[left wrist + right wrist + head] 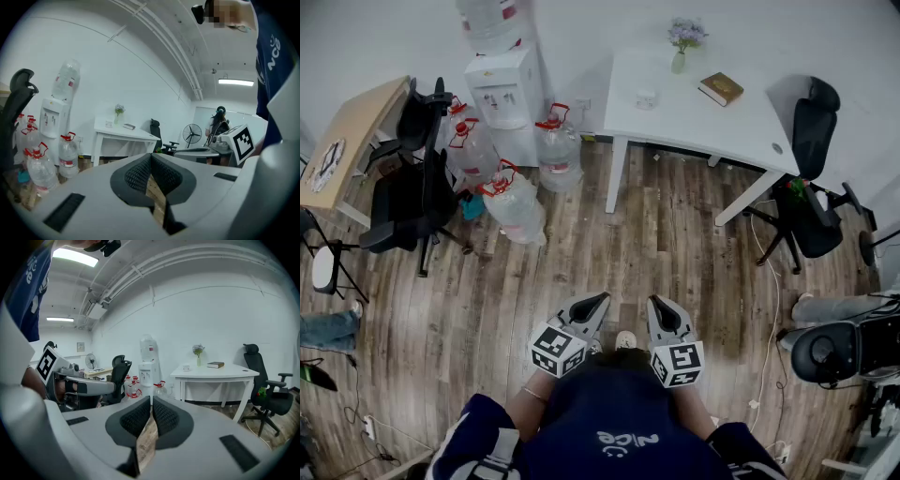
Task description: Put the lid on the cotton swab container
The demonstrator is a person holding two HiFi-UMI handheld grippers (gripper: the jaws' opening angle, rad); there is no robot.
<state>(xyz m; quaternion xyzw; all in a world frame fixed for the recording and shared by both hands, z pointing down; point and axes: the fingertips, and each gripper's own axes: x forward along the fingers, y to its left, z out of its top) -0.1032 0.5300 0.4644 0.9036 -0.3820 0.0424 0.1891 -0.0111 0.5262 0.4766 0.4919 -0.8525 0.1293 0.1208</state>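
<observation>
The cotton swab container [647, 97] shows only as a small pale tub on the white bench [741, 127], too small for me to tell whether a lid sits on it. It stands near the bench's left end in the head view. A vase of flowers [680, 56] is just behind it to the right, and a book [720, 88] lies further right. A black office chair [811, 187] stands at the bench's right end. To the left of the bench are a water dispenser [504, 94] and a cluster of large water bottles [555, 145] on the wood floor [656, 244].

I am well apart from all that, across the open floor. My left hand-held gripper [151, 158] has its jaws pressed together at the tips with nothing between them. My right hand-held gripper [151, 400] is the same, tips meeting and nothing caught. The two sit side by side, close in front of my body, both aimed slightly downward toward the bench.
</observation>
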